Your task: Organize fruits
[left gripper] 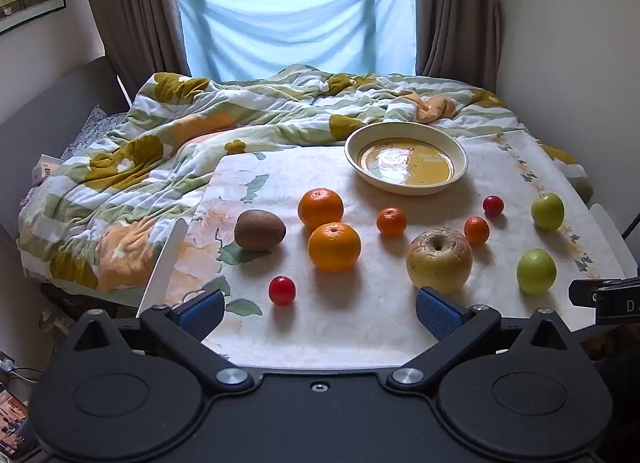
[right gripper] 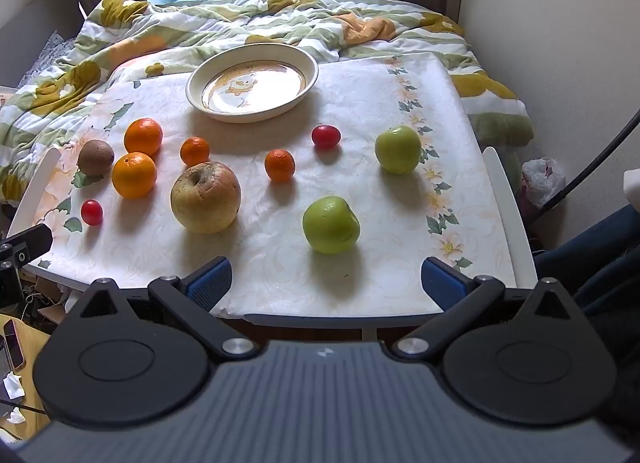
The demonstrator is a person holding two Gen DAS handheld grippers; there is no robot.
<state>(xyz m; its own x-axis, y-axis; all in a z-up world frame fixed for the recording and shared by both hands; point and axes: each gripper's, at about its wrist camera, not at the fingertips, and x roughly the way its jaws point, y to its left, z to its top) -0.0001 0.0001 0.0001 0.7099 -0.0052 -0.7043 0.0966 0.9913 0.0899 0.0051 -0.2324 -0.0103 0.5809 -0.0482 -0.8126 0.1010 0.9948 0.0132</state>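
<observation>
ten fruits lie loose on the table (right gripper: pixel 400 283); the plate (right gripper: pixel 208 75) at its far side holds none. both grippers, left (left gripper: pixel 320 309) and right (right gripper: pixel 326 283), hover at the near edge, fingers wide, empty. sorting appears not yet begun. next move, likely: right closes on the near green apple (right gripper: pixel 330 225).

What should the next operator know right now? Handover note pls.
Left gripper: open, holding nothing, at the near table edge.
Right gripper: open, holding nothing, just short of the near green apple.
Bowl: at the back of the table, no fruit in it.
All ten fruits loose on the cloth: kiwi, two oranges, two mandarins, two tomatoes, yellow apple, two green apples.
Done: nothing. Left: every fruit.
</observation>
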